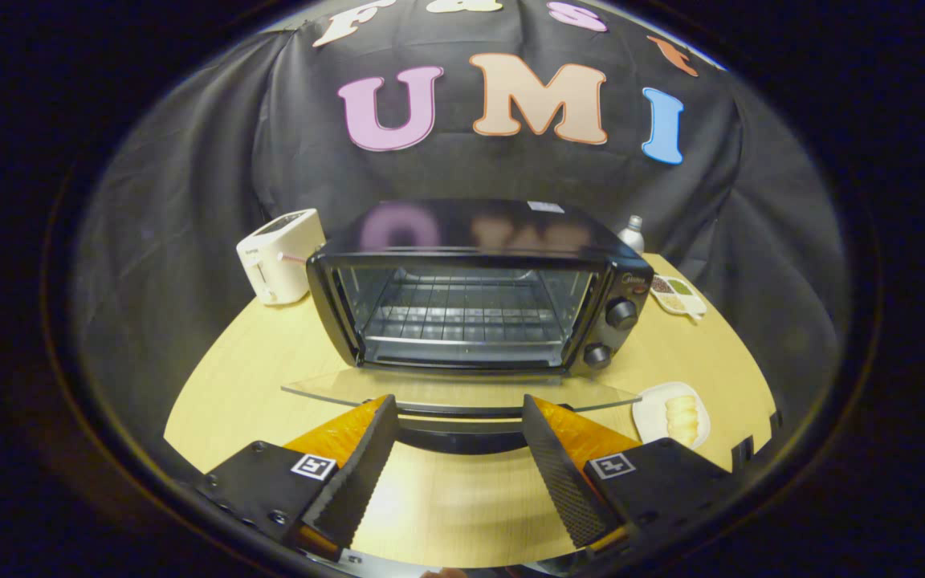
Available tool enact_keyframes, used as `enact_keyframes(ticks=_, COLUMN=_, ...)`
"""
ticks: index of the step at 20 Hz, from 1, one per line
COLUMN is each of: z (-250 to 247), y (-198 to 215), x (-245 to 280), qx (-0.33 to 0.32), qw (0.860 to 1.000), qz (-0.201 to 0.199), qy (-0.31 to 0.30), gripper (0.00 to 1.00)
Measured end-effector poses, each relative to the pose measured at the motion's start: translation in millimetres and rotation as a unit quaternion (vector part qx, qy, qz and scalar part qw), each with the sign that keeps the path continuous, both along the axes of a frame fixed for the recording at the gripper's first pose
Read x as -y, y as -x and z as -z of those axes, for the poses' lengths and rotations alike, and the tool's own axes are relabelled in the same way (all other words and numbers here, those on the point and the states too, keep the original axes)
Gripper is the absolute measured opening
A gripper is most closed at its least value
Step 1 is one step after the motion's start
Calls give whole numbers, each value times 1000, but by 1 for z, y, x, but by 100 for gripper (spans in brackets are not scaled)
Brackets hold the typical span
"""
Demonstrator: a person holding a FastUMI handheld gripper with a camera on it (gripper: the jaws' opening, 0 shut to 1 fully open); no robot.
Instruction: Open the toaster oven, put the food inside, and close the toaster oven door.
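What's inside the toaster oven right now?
Inside the toaster oven, door folded down, sits a bare wire rack; no food. The bread waits on its plate. The open gripper holds nothing.

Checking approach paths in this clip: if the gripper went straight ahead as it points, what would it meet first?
Probably the lowered glass door and its handle, just ahead of the open gripper; beyond lies the toaster oven cavity.

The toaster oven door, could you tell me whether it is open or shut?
Open: the glass door lies folded down flat before the toaster oven, baring its rack. The open gripper hovers at the door's handle.
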State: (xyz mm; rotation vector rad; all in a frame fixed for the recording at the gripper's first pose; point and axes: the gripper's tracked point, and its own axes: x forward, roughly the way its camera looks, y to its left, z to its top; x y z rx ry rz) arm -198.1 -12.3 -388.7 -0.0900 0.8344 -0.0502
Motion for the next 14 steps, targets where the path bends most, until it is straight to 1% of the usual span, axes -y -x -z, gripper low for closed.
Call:
enact_keyframes(ticks=5, z=26, y=26, x=-1, qx=-52, qw=999, qz=-6, qy=9, gripper=98)
enact_keyframes(ticks=8, z=53, y=52, x=3, qx=-92, qw=995, qz=-18, qy=19, gripper=98)
enact_keyframes(ticks=10, z=71, y=63, x=4, qx=-115, qw=993, qz=-14, qy=16, gripper=98)
enact_keyframes(ticks=14, z=89, y=68, x=8, qx=-130, qw=992, qz=-7, qy=9, gripper=98)
